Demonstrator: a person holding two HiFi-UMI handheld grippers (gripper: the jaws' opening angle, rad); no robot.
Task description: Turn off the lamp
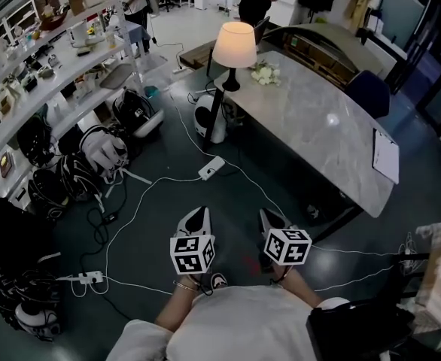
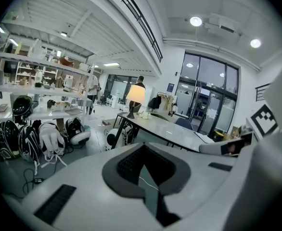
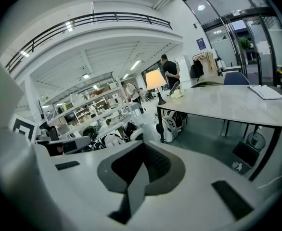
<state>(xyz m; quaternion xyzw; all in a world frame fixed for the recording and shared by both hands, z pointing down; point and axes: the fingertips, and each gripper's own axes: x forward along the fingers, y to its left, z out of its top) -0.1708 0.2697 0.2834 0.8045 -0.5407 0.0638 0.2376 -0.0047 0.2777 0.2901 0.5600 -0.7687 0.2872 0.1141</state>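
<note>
Both sets of jaws are clenched shut on nothing: the left gripper (image 1: 196, 216) and the right gripper (image 1: 273, 220) hang side by side above the floor (image 1: 160, 228), touching nothing. Well ahead, the lit lamp (image 1: 234, 45) stands on the far corner of the table (image 1: 318, 126).

surface (image 1: 311, 111) is showing a glossy, smooth marble-look top; lamp shade (image 1: 234, 45) is looking matt, cloth-like; floor (image 1: 156, 220) is looking smooth.
</note>
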